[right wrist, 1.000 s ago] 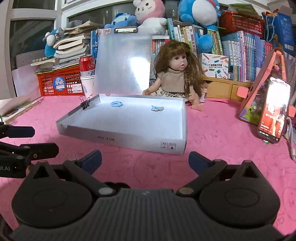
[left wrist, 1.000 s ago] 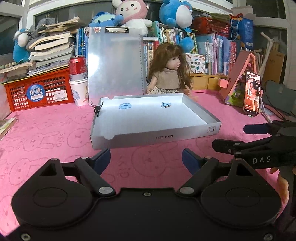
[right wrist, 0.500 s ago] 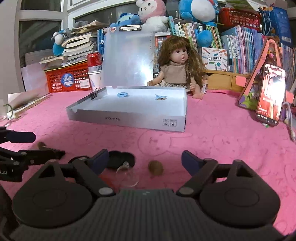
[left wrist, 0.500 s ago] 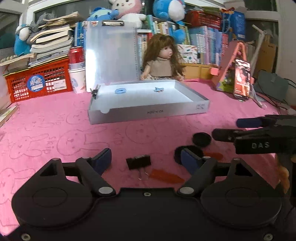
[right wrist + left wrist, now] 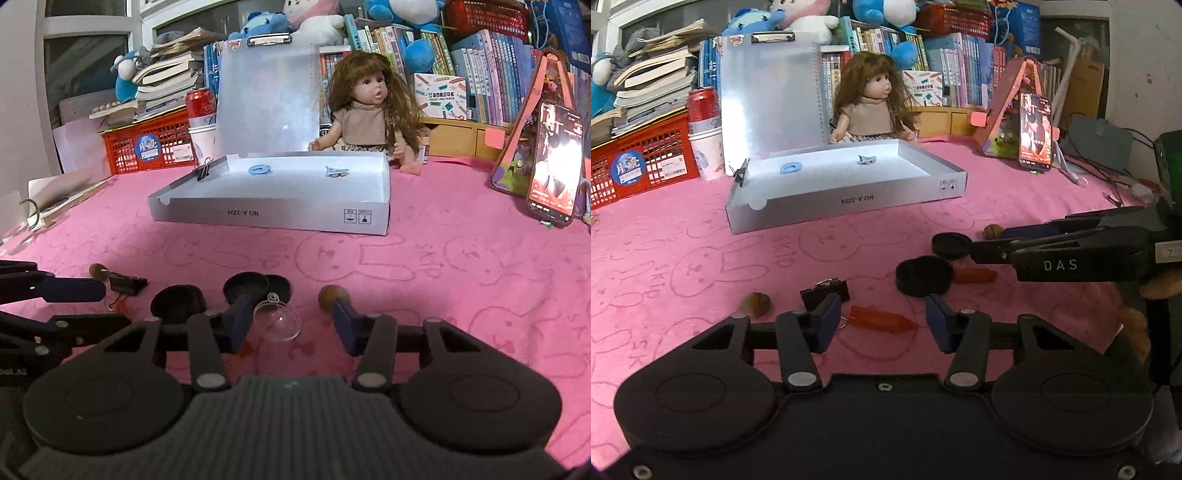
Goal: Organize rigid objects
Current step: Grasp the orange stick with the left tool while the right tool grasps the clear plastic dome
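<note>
Small rigid items lie on the pink mat. My left gripper hangs low over an orange-red piece; its jaws are closing with the piece between the pads, untouched. Beside it lie a black binder clip, a brown nut and two black lids. My right gripper is also closing, around a clear dome that neither pad presses. A brown ball sits by its right finger. The white box holds a blue ring and a blue clip.
A doll sits behind the box, whose lid stands upright. A red crate, a can on paper cups, books and plush toys line the back. A phone leans at the right.
Both grippers have sunk toward the mat and their jaws have narrowed. The small items, hidden a second ago, have come into view between and around the fingers.
</note>
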